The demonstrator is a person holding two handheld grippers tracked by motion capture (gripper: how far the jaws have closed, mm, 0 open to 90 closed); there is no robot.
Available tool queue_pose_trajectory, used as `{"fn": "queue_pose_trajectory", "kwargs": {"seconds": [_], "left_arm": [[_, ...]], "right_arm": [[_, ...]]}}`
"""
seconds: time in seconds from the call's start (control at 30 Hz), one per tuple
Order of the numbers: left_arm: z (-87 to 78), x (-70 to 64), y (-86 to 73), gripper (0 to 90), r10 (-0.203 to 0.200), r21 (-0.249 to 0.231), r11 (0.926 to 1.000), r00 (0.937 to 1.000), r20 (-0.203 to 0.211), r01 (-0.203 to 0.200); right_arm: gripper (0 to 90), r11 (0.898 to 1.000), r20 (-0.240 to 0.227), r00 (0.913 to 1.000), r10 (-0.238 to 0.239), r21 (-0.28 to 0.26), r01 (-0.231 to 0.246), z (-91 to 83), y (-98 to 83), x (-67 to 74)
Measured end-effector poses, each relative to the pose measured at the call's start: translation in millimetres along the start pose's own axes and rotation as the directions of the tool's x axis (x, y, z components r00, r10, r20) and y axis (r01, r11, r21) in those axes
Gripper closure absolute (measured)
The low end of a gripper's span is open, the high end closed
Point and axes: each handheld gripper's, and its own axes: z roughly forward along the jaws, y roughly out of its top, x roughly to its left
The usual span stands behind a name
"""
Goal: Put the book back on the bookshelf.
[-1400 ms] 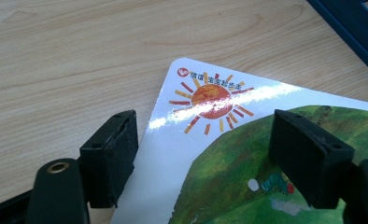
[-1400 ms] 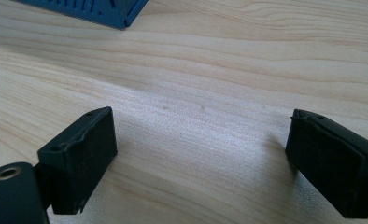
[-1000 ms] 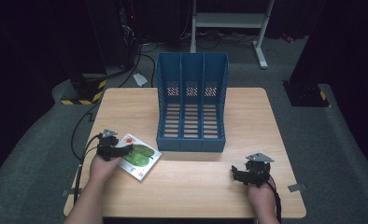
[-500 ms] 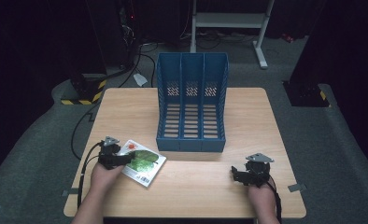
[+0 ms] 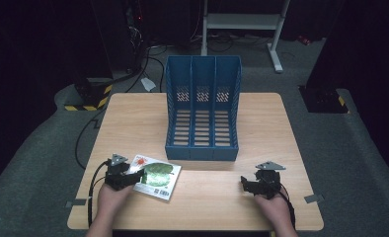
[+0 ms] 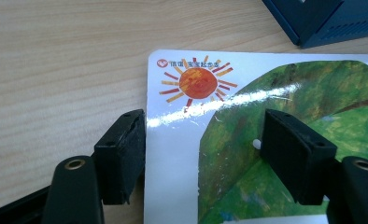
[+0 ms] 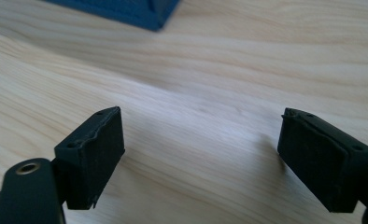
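Left gripper (image 5: 136, 177) stands at the near left edge of the book (image 5: 155, 176), jaws apart and just been closing in, one jaw off the book's white margin over bare counter (image 5: 133, 123), the other over the green cover; in the left gripper view neither pad appears to press on it, so nothing is gripped. Right gripper (image 5: 246, 184), near the front right of the counter and well apart from the book, is open over bare wood; its jaws have just been narrowing slightly, with nothing between them. The book lies flat, cover up, just in front of the rack (image 5: 202, 111) and to its left, close to the rack's front left corner but not touching it. Its long axis runs roughly across the counter, tilted a little, the far left corner with the sun picture toward the rack, the right end angled toward the person. Risk, as judged: the book is thin and glossy and lies flush on the wood, so closing jaws may slide over the cover or push it sideways rather than catch its edge; a skewed grip could bend a corner or swing it against the rack.
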Motion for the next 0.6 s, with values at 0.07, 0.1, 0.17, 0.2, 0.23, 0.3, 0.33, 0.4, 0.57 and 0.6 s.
{"fn": "queue_pose_trajectory", "kwargs": {"seconds": [0.07,0.1,0.17,0.2,0.23,0.3,0.33,0.4,0.57,0.6], "left_arm": [[-1.3,-2.3,-2.3,31.4,-0.003,-0.002,1.0000,1.0000,0.004,0.003],[-2.2,-5.6,-3.8,31.5,-0.002,-0.004,1.0000,1.0000,0.009,0.002],[-2.5,-6.9,-4.5,32.3,0.006,-0.006,1.0000,0.9999,0.012,-0.006],[-2.8,-8.6,-5.4,32.6,0.012,-0.010,0.9999,0.9998,0.018,-0.012],[-3.0,-10.1,-6.2,33.5,0.017,-0.015,0.9998,0.9996,0.022,-0.017],[-2.4,-11.9,-7.3,33.8,0.027,-0.025,0.9994,0.9992,0.030,-0.026],[-2.0,-13.4,-8.0,33.9,0.026,-0.029,0.9993,0.9988,0.041,-0.025],[-2.2,-16.8,-8.4,35.1,0.044,-0.034,0.9985,0.9979,0.047,-0.043],[-8.8,-25.5,-7.2,36.7,0.098,-0.066,0.9933,0.9949,0.027,-0.096],[-11.8,-24.2,-6.5,36.3,0.091,-0.085,0.9925,0.9956,0.025,-0.088]], "right_arm": [[14.0,0.999,-0.037,0.9992,-0.011,-0.035,0.010,-3.3,2.9,5.4],[14.1,0.999,-0.049,0.9987,-0.012,-0.046,0.010,-4.6,3.3,7.3],[14.0,0.998,-0.070,0.9974,-0.015,-0.066,0.010,-6.5,4.0,11.8],[14.0,0.998,-0.078,0.9968,-0.016,-0.065,0.011,-6.7,4.2,14.1],[14.0,0.998,-0.090,0.9956,-0.028,-0.066,0.022,-6.3,4.8,17.0],[14.5,0.997,-0.098,0.9942,-0.046,-0.068,0.039,-5.7,5.7,23.9],[14.5,0.997,-0.098,0.9939,-0.051,-0.068,0.044,-5.4,6.0,26.6],[15.6,0.996,-0.104,0.9929,-0.058,-0.074,0.050,-5.4,6.3,33.1],[19.7,0.994,-0.113,0.9899,-0.086,-0.083,0.077,-6.3,5.3,53.9],[20.1,0.994,-0.116,0.9898,-0.083,-0.079,0.074,-6.1,5.2,57.9]]}}
